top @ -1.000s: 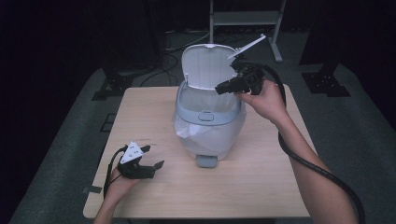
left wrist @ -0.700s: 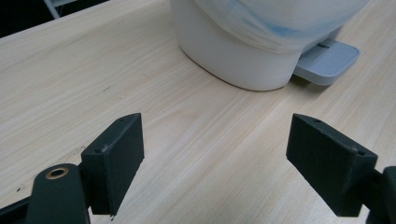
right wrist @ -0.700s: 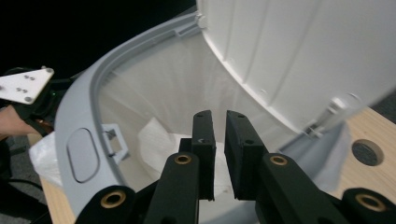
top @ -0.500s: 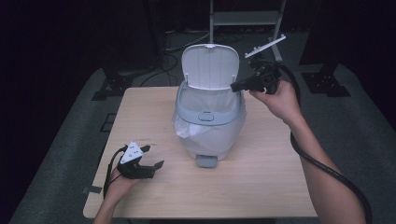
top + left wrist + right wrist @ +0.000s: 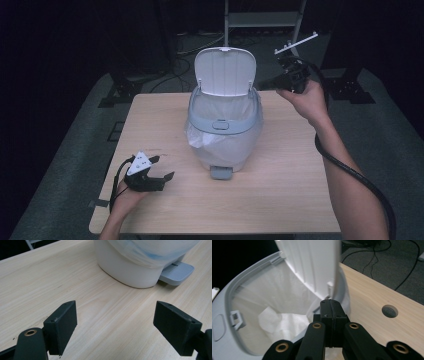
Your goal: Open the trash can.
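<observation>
Bin (image 5: 225, 127) sits mid-table, lid (image 5: 225, 70) up and tissue inside; your right gripper (image 5: 330, 315), jaws pressed together and empty, hangs by the lid's right edge, so push it shut next.

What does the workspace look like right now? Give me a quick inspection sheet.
Surface: light wood table, with a round hole near the bin in the right gripper view.
Job's things: white pedal bin at the table's middle, lid standing open, white liner fitted inside, crumpled white paper at the bottom, grey pedal facing the person.
Clutter: nothing seen.
Grippers: left hand-held gripper low at the table's front left, jaws wide apart and holding nothing; right hand-held gripper beside the lid's right edge, jaws shut together, nothing between them.
Cables: black cable trailing along the right forearm.
Surroundings: dark room, grey carpet, loose cables and stand legs behind the table.
</observation>
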Demonstrator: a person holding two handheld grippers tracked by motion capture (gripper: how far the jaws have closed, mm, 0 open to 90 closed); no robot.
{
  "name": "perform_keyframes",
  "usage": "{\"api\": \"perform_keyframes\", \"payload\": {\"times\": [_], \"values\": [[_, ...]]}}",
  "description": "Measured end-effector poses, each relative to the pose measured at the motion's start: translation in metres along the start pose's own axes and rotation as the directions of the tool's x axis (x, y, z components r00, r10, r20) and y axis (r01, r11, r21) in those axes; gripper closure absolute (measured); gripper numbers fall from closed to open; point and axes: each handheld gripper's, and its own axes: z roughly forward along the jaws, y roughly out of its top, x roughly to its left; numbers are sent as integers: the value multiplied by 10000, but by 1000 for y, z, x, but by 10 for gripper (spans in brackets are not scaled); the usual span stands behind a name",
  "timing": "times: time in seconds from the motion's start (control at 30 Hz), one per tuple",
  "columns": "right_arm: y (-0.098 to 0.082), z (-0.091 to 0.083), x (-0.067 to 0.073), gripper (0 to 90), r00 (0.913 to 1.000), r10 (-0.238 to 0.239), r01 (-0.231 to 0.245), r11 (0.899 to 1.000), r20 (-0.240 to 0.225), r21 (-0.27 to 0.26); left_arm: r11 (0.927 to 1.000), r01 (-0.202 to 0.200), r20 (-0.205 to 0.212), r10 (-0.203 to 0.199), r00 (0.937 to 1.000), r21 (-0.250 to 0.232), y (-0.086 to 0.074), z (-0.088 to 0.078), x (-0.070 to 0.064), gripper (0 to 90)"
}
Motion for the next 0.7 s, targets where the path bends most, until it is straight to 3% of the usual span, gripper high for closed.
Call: {"api": "perform_keyframes", "payload": {"times": [0.23,0.53,0.7], "values": [[4,0,-17,896,9987,473,-470,9987,163,-184,10000,18,-1,-18,10000,4,0,-1,-1,181],[25,-1,-34,896,9952,888,-868,9951,405,-468,10000,-12,-44,12,10000,5,-1,-3,-2,180],[36,5,-34,896,9938,1109,-1113,9903,-97,-836,10000,31,-54,-31,10000,-35,-1,-3,-1,180]]}}
